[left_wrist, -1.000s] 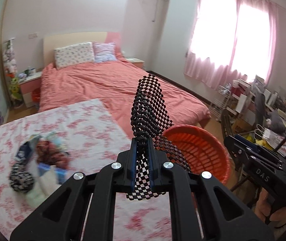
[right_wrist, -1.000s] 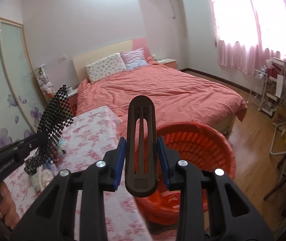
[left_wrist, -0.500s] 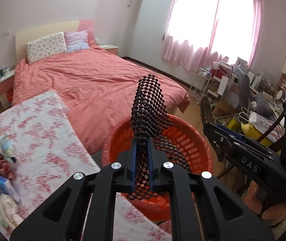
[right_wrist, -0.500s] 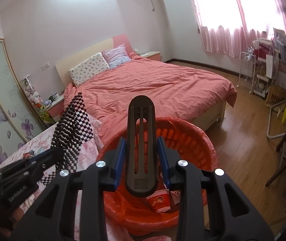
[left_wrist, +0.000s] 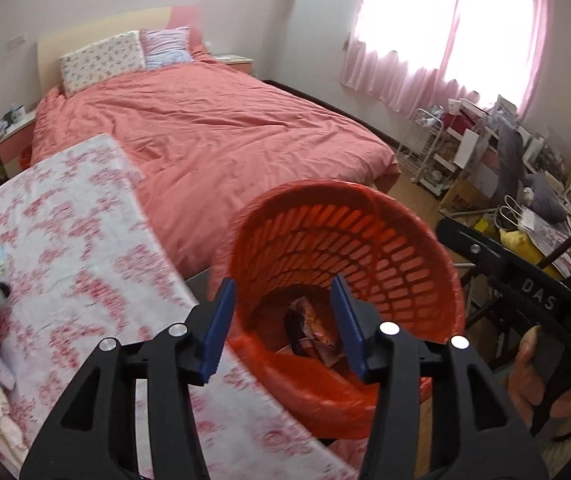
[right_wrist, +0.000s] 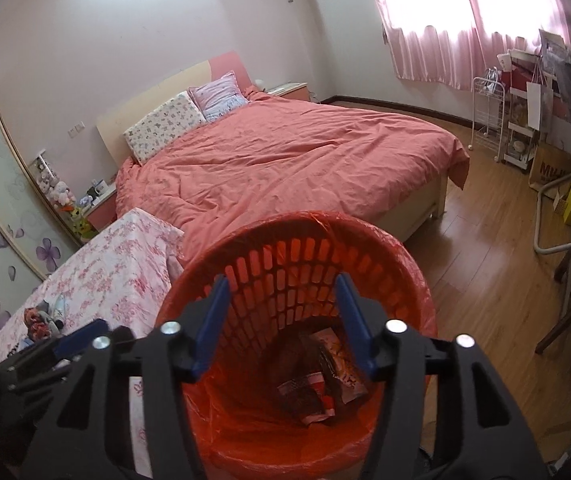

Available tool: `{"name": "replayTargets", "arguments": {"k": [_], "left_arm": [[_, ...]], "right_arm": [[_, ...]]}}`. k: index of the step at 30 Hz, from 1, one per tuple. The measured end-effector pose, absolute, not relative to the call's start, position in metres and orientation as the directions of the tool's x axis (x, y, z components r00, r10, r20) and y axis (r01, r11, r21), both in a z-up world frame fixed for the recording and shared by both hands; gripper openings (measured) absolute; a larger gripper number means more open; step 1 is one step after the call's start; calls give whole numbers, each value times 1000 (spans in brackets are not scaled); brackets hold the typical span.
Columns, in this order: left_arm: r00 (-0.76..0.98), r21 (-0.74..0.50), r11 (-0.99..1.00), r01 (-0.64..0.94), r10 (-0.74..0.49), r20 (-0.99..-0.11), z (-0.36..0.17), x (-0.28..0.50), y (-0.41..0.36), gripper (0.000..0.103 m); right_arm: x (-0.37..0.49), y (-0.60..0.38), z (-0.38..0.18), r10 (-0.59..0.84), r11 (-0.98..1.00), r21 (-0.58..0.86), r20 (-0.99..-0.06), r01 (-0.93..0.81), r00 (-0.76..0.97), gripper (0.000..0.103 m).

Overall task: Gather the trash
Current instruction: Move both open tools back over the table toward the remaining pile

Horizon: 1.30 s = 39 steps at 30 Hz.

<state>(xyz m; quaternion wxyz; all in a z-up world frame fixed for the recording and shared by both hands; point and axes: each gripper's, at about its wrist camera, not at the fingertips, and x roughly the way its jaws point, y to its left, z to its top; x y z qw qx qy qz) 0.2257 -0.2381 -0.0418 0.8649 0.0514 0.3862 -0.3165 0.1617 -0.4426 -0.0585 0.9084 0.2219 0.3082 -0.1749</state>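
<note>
An orange slotted basket (left_wrist: 365, 204) lined with an orange bag stands beside the floral-cloth table (left_wrist: 85, 264). Wrappers and dark scraps (left_wrist: 309, 332) lie at its bottom. My left gripper (left_wrist: 282, 284) hangs over the basket's near rim, its jaws opening with nothing between the blue pads. Directly above the basket (right_wrist: 305, 224) my right gripper (right_wrist: 282, 280) is also opening and empty, and the trash (right_wrist: 317, 380) shows below it. More trash (right_wrist: 41, 320) sits on the table (right_wrist: 117, 272). The left gripper (right_wrist: 65, 344) shows at the lower left of the right wrist view.
A bed with a coral cover (left_wrist: 213, 120) fills the room behind the basket. Cluttered shelves and a rack (right_wrist: 525, 128) line the right wall under pink curtains. A chair leg (right_wrist: 565, 308) stands on the wooden floor at the right. A hand (left_wrist: 533, 376) holds the right gripper.
Both grippers moved over the basket and sank toward it. The left jaws let go of the black checkered mesh, the right jaws let go of the black slotted piece; both now stand apart.
</note>
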Motion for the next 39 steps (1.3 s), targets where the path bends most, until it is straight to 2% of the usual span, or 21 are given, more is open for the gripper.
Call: {"name": "replayTargets", "arguments": {"k": [2,7,16,25,31,39], "left_arm": [[536,-134,815,564,-484,-692,-38,225,-227,65],[630,-82,867,492,-419,-654,-22,211,-183,72],[787,36,958,286,-213,-579,-13,194,-81,92],[770,35,999,18,9,-638,-45,209,38,92],[743,7,995,-100,80,-664,-63,211,95,92],[732,-67,990,-122,45,-680,-72,205,121,92]], "right_arm": [[161,-438,-56,-201,849,268,-632,455,749,68],[159,-406,-46,-214,883,210,-614,419,760,76],[169,-332,-45,-137,937,173,-617,303,775,78],[196,-220,-55,23,980,165,-655,113,755,80],[212,-148,-58,151,978,206,-662,-16,734,79],[242,-90,-74,179,981,181,-720,-67,671,60]]}}
